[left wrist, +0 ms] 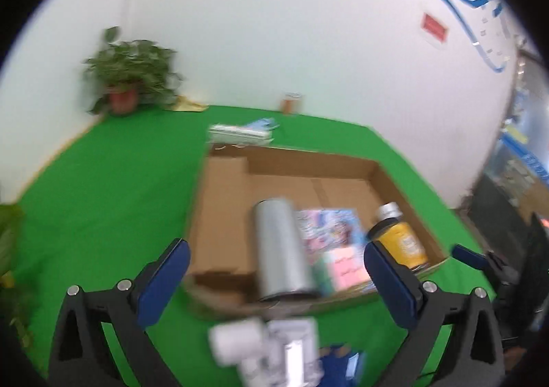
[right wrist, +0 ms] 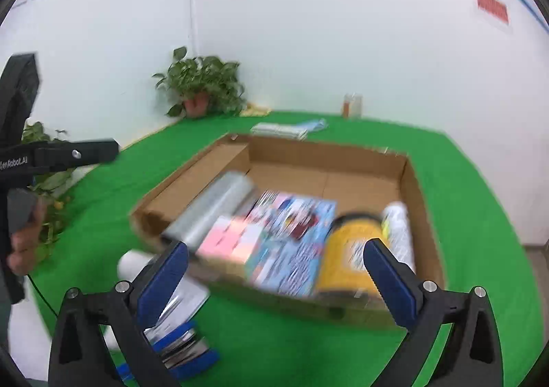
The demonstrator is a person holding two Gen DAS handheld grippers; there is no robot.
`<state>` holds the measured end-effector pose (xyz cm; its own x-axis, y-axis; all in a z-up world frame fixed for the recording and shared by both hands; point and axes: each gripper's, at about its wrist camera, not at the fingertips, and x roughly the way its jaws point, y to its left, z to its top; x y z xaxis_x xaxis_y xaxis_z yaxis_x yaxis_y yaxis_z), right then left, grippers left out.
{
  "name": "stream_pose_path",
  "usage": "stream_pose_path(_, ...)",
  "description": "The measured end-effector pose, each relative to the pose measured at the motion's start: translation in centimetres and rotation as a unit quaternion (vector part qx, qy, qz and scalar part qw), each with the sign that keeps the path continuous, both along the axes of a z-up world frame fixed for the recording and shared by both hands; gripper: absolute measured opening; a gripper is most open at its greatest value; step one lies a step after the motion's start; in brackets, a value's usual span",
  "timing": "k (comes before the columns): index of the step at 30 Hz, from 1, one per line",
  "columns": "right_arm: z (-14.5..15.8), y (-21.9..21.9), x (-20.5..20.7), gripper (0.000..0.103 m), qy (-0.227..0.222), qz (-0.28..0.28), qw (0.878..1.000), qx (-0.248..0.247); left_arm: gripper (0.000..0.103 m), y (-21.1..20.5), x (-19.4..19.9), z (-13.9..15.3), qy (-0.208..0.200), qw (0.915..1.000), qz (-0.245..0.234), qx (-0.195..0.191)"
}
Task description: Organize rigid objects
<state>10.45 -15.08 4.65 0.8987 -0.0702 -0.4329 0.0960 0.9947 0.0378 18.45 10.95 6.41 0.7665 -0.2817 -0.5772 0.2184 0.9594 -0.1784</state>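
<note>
- Both grippers empty. Left gripper [left wrist: 276,279] fingers spread wide, nothing btwn them; right gripper [right wrist: 276,275] same, fingers wide, nothing held.
- Cardboard box [right wrist: 423,212] sits mid-desk on green desk [left wrist: 103,188]; frames blurred, details soft.
- In box, near end: silver can [left wrist: 281,249] lying on its side at left, colourful book [right wrist: 295,243] flat in the middle w/ pink pack [right wrist: 226,237] on or beside it, yellow bottle [right wrist: 350,249] on its side to the right, white bottle [right wrist: 398,232] just beside the right wall.
- Still outside box, near-left: white roll [left wrist: 233,340] and blue-edged stack [right wrist: 182,342] on desk, likely next to go in.
- Handling, as a guess: white roll round, light, may roll away, so pinch across the middle of its body. Stack looks stiff and flat but loose layers could slide; grip across the thin edge, near centre.
- Silver can looks smooth, prob slippery; if re-seated, take mid-body, not the ends.
- Far side: potted plant [right wrist: 202,86], small jar [right wrist: 351,105], flat packs [left wrist: 240,133] by the far box edge.
</note>
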Motion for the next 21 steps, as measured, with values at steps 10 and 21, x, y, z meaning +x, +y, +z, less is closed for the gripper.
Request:
stream_pose_path(10,-11.1,6.9,0.8,0.096,0.213,0.091,0.953,0.197,0.101,3.5,-5.6,-7.3,0.125,0.9918,0.023,-0.010)
stream_pose_path(21,-15.3,9.6,1.3,0.071,0.190,0.032,0.967,0.170,0.101,1.6,-8.8,-7.1,0.114,0.9933,-0.013,-0.016)
